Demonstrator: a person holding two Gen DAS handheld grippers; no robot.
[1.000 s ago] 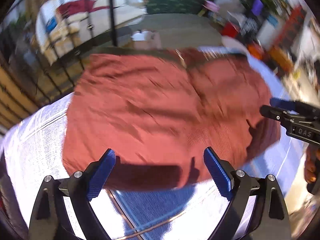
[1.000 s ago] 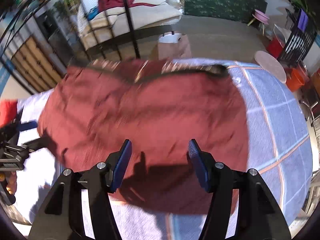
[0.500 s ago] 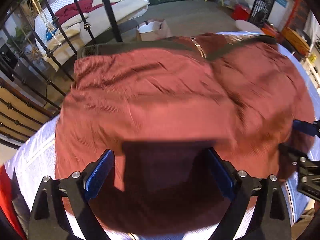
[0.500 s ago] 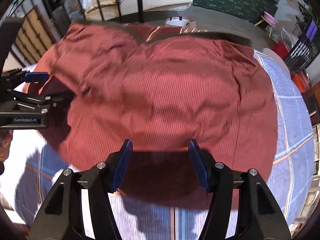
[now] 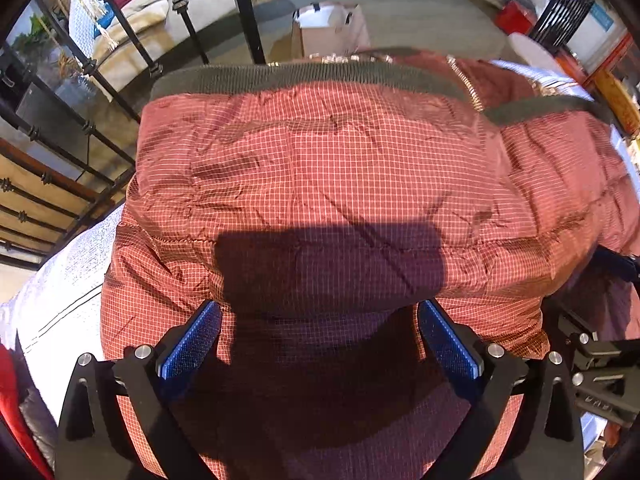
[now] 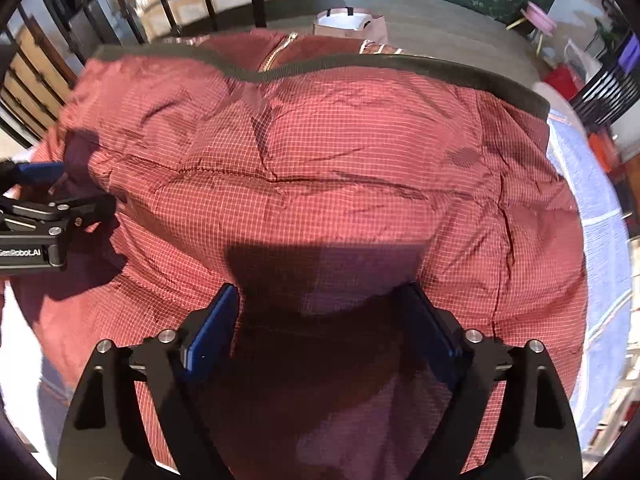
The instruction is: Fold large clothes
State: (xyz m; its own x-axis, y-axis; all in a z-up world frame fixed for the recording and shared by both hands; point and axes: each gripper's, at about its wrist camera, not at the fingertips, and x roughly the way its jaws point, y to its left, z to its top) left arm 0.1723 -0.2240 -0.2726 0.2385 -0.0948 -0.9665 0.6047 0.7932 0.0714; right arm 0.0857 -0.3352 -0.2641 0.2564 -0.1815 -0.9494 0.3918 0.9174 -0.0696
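Observation:
A large red quilted jacket [image 5: 328, 176] with a dark ribbed hem and a gold zipper lies spread on the blue-and-white cloth-covered table [image 5: 68, 284]. It also fills the right wrist view [image 6: 328, 176]. My left gripper [image 5: 320, 344] is open, its blue pads low over the jacket's near edge with fabric between them. My right gripper [image 6: 320, 332] is open in the same way over the jacket's near edge. Each gripper shows at the side of the other's view: the right one in the left wrist view [image 5: 600, 364], the left one in the right wrist view [image 6: 36, 216].
A black metal railing [image 5: 120, 60] runs behind the table on the left. A paper shopping bag [image 5: 328, 32] stands on the floor beyond the far edge. A red garment [image 5: 12, 400] lies at the near left. The tablecloth [image 6: 592, 200] shows to the right.
Both grippers have come down and forward onto the jacket, which now fills both views. Their jaws have stayed open. The jacket lies as before.

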